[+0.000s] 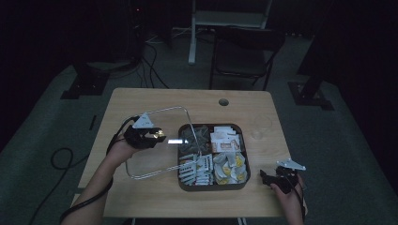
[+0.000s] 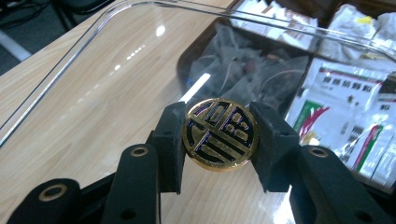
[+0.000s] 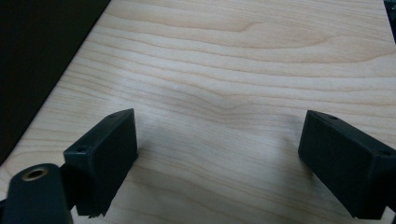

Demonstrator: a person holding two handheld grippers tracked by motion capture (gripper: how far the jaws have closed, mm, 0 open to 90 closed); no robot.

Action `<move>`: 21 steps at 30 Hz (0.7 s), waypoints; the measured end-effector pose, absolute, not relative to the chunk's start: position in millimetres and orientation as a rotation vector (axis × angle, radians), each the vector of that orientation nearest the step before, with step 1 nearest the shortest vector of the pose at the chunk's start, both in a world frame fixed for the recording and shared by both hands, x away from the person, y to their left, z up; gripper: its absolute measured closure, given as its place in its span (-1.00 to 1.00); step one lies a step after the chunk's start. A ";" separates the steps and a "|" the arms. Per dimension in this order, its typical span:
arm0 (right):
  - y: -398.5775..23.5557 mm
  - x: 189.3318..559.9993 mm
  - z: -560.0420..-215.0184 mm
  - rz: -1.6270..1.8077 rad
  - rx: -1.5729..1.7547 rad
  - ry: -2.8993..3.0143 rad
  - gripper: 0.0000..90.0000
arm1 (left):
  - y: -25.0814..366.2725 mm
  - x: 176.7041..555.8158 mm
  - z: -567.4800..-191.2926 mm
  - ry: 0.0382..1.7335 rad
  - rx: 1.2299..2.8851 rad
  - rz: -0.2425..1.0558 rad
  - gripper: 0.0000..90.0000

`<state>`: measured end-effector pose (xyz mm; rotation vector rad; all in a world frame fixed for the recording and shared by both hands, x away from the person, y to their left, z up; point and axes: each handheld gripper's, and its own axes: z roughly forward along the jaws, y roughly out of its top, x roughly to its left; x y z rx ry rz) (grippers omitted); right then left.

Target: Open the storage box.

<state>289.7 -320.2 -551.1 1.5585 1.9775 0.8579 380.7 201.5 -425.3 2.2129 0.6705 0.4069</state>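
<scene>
Overhead, the left gripper (image 1: 151, 136) held a clear lid (image 1: 159, 140) by its knob, tilted beside the sachet tray (image 1: 213, 157); right gripper (image 1: 280, 179) idled near the table (image 1: 141, 101) corner. Left gripper view: jaws clenched on the gold knob (image 2: 220, 133); likely best kept centred and level. Right gripper view: jaws spread wide, empty over wood.

A clear plastic lid (image 1: 157, 140) with rounded corners was tilted, its right edge over the left side of a dark compartmented tray (image 1: 213, 187) of sachets and tea bags. The lid's round gold-and-black knob (image 2: 220, 133), bearing a geometric emblem, sat clamped between the left gripper (image 2: 219, 140) jaws. The lid's left edge perhaps rested on the wooden table (image 1: 141, 101).
</scene>
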 end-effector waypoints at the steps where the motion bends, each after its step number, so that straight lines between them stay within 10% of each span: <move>1: -320.2 289.7 -551.1 0.858 1.558 1.978 -0.75 | 206.7 380.1 -426.3 0.684 2.215 0.410 0.32; 21: -320.2 289.7 -551.0 0.857 1.558 1.978 -0.75 | 282.1 375.4 -456.9 0.915 2.138 0.454 0.32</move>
